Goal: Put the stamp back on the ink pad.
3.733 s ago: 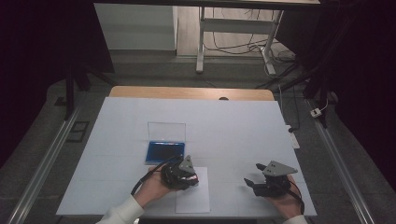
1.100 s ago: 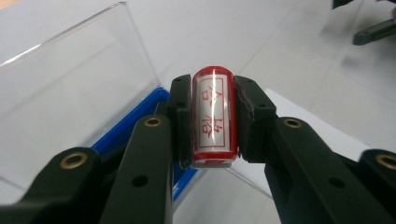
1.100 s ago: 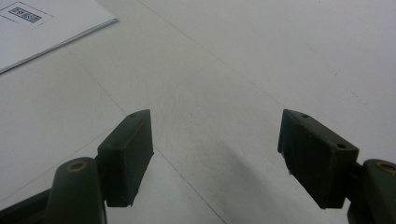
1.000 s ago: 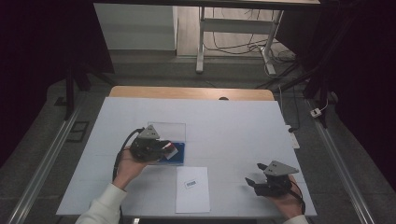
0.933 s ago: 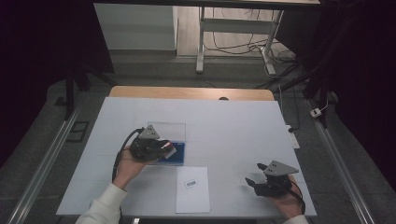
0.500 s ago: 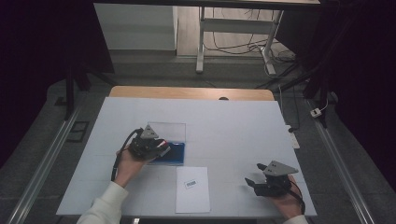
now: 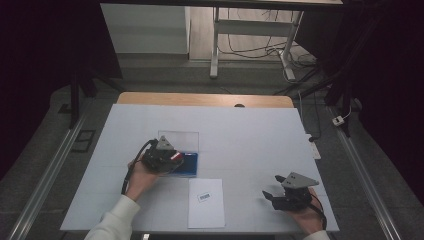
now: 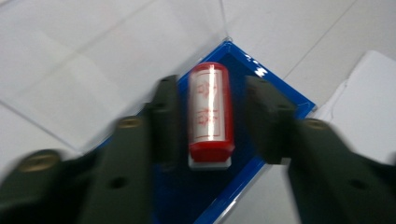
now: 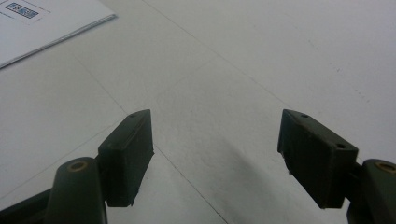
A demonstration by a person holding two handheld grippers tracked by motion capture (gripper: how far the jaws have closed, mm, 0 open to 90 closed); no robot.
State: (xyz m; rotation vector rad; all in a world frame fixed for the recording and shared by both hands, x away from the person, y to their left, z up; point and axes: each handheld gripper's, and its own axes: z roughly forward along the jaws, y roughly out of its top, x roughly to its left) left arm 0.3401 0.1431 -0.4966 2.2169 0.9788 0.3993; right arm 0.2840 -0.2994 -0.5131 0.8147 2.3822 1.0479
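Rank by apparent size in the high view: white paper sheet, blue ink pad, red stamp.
1. White paper sheet, largest.
2. Blue ink pad, partly hidden by the left tool, so only roughly judged.
3. Red stamp, smallest.

A white sheet of paper (image 7: 206, 202) with a small printed label lies on the white table (image 7: 250, 135) near its front edge, while beyond the table's far edge stand a metal frame (image 7: 252, 37) and trailing cables (image 7: 260, 50).
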